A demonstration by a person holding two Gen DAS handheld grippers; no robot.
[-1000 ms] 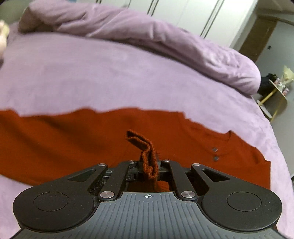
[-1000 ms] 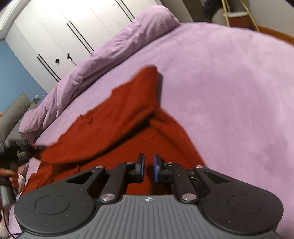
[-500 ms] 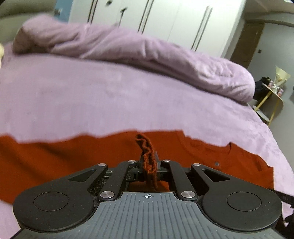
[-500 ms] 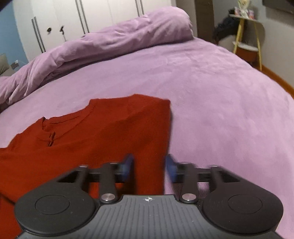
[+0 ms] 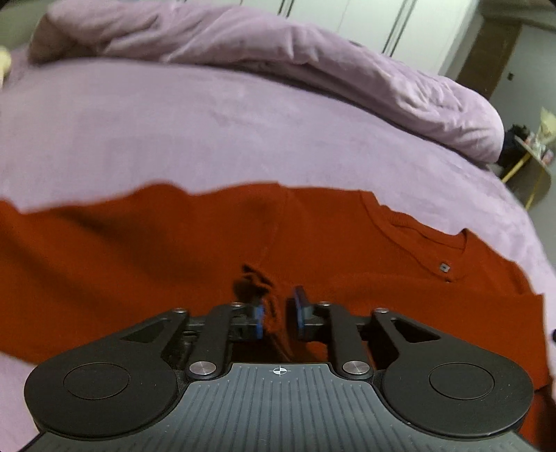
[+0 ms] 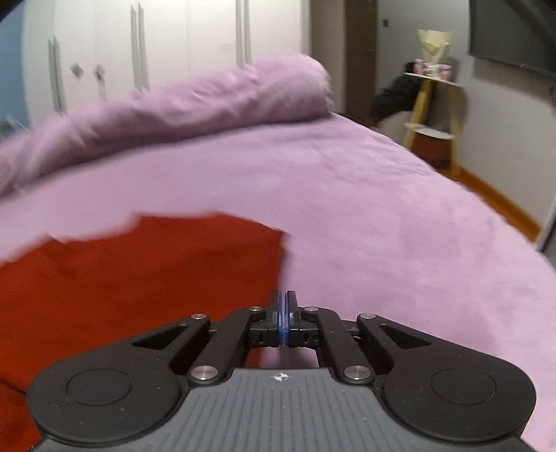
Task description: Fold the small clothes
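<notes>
On the purple bed [image 5: 243, 132] lies a red shirt [image 5: 139, 260], spread flat. Left claw [image 5: 278, 313] hovers over it — jaws just opened, slightly apart, nothing pinched. Right claw [image 6: 284, 313] sits by the shirt's edge — jaws just closed, pressed together, empty.

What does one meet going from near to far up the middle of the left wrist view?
left gripper → red shirt → purple bedsheet → rolled duvet → white wardrobe
</notes>
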